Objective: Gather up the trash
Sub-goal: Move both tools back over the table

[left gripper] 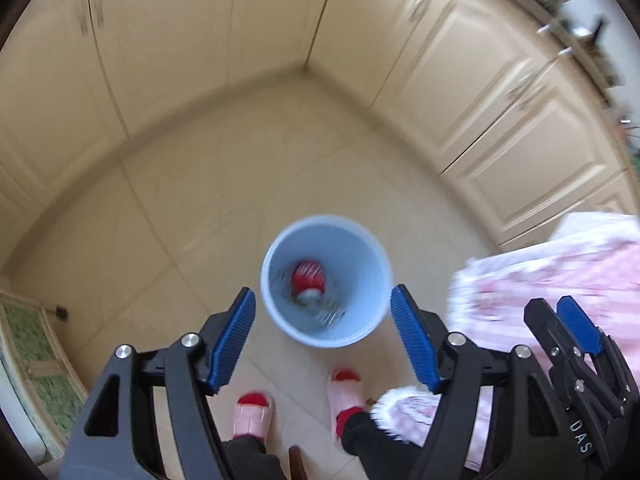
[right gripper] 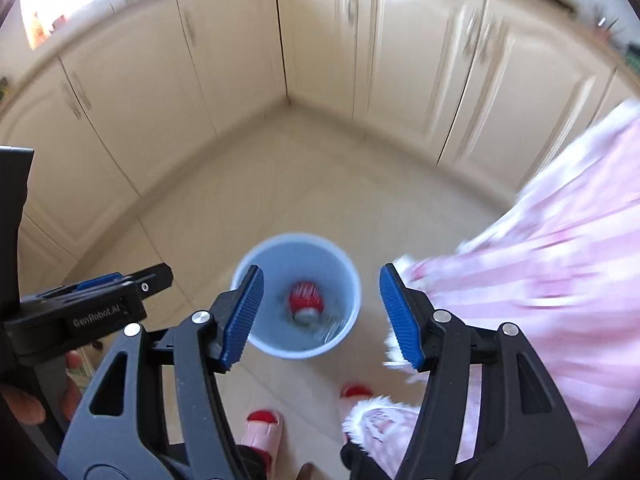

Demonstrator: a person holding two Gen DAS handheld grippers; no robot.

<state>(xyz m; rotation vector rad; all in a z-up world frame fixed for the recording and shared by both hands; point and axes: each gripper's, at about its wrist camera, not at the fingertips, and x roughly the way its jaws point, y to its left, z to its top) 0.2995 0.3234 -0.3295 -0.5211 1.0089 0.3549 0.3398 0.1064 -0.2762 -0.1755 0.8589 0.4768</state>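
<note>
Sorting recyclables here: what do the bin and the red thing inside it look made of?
Bin: likely plastic, with smooth, matte, pale blue walls of even colour. Red can: probably metal, with a silvery round end and a printed red side, though blur leaves it uncertain.

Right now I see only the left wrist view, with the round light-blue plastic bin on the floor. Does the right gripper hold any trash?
Observer: No. The right gripper is open, and nothing is between its blue ribbed pads. The bin sits on the floor well below it.
Operator: Can you see the hand that carries the left gripper?
Observer: Partly. A hand shows at the lower left edge, under the black body of the left gripper.
Operator: Is there any light source in the room?
Observer: Yes. A bright window shines above the cream cabinets at the upper left.
</note>
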